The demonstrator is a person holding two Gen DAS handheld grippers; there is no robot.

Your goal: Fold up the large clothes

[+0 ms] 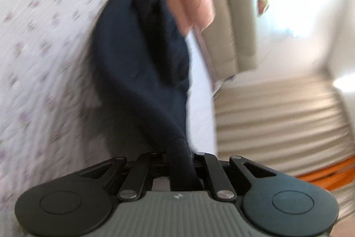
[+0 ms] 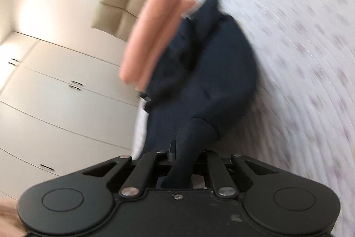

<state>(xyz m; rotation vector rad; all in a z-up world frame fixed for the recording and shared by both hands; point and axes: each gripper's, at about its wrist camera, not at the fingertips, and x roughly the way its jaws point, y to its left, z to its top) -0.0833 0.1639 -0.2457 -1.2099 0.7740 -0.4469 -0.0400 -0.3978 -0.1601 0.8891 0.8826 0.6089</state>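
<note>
Both tongs, left (image 1: 182, 161) and right (image 2: 184, 161), clench the navy garment (image 1: 137, 54), which stretches ahead over the floral bedspread (image 1: 44, 37).

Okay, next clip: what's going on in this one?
A person is working on a dark navy garment on a bed with a floral sheet. Both the left gripper and the right gripper are shut on bunched parts of it. A folded peach-coloured item lies beside it. No fold is visible yet.
</note>
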